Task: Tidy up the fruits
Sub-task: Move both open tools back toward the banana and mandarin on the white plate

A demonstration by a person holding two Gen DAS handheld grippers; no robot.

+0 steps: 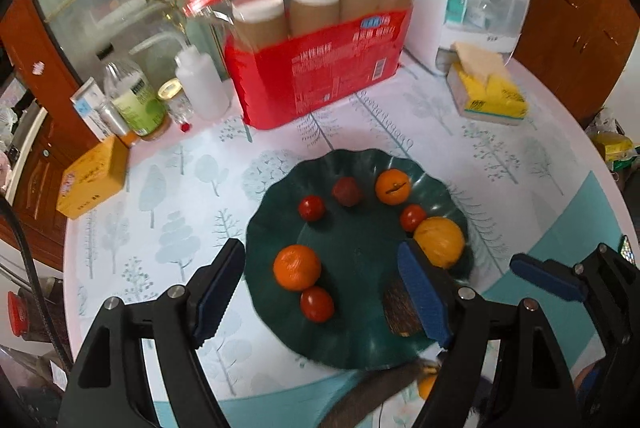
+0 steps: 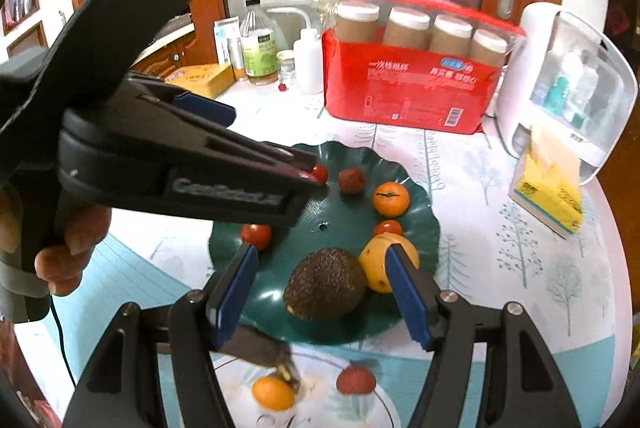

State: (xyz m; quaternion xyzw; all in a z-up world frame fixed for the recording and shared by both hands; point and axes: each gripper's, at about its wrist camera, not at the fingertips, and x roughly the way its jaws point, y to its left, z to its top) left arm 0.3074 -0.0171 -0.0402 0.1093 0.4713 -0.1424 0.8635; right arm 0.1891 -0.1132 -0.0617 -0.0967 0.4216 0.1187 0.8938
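Both pairs of fingers are standing apart with nothing clamped between them. The left gripper (image 1: pixel 320 292) is hanging over the near-left part of the green plate (image 1: pixel 360 348), its blue pads (image 1: pixel 424 296) framing an orange (image 1: pixel 297 267) and a cherry tomato (image 1: pixel 317 304) without touching either. The right gripper (image 2: pixel 320 292) is hovering over the near edge of the same plate, its jaws either side of the avocado (image 2: pixel 325 284) but clear of it; the far pad is only overlapping the yellow fruit (image 2: pixel 374 264) in the picture.

To my eye this is a pause between placements: fruit is lying on the plate, and each hand is free for another piece. The next move looks like a reach back towards the person, to the white plate (image 2: pixel 384 408) just in front of the green one, then a gentle closing on one small round fruit.

The green plate is holding the avocado and the yellow fruit side by side, two oranges, a dark red lychee-like fruit (image 1: pixel 347 191) and several cherry tomatoes, spread loosely round its floor. The white plate is holding a small orange (image 2: pixel 273 392) and a red lychee-like fruit (image 2: pixel 356 380); a dark blurred thing beside that orange I cannot make out. Behind, a red pack of paper cups (image 1: pixel 320 67) is standing on the tree-patterned tablecloth (image 1: pixel 520 167).
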